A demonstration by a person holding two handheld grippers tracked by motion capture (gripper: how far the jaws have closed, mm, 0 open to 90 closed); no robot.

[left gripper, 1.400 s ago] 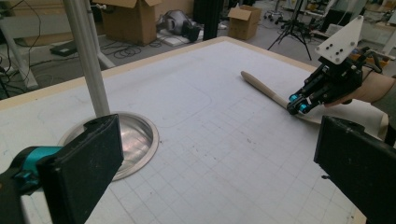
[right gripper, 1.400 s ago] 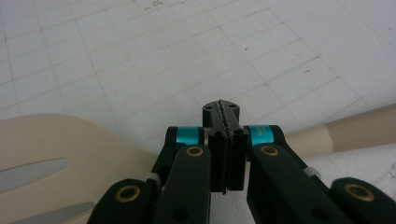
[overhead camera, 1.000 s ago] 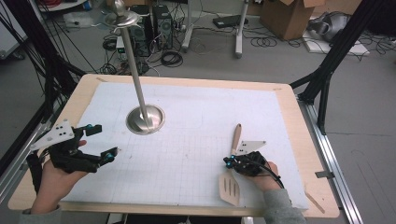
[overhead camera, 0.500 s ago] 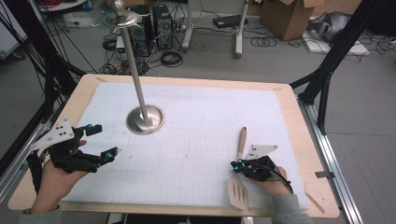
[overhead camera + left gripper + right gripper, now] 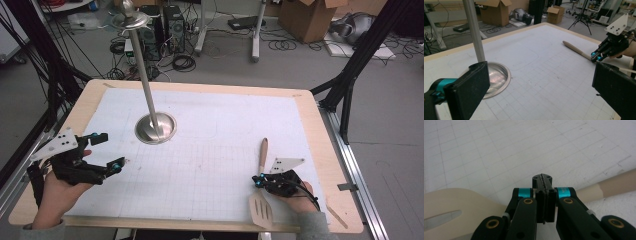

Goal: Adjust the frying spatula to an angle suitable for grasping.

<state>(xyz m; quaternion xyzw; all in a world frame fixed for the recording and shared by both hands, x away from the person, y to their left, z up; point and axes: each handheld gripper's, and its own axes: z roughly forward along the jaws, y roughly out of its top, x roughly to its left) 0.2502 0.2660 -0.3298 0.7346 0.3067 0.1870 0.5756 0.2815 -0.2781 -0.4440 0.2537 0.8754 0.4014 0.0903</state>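
metal stand left-centre on mat | cardboard box on floor beyond table

Beige spatula, white gridded mat

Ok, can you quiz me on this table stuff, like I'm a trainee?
1. True or false: the left gripper has its jaws wide open.
2. Fill in: the right gripper, jaws shut, sits over the neck of the wooden ______.
3. What stands upright on the table? A a cup; B the metal pole on its round base; C a cardboard box.

Key: 1 true. 2 spatula. 3 B.
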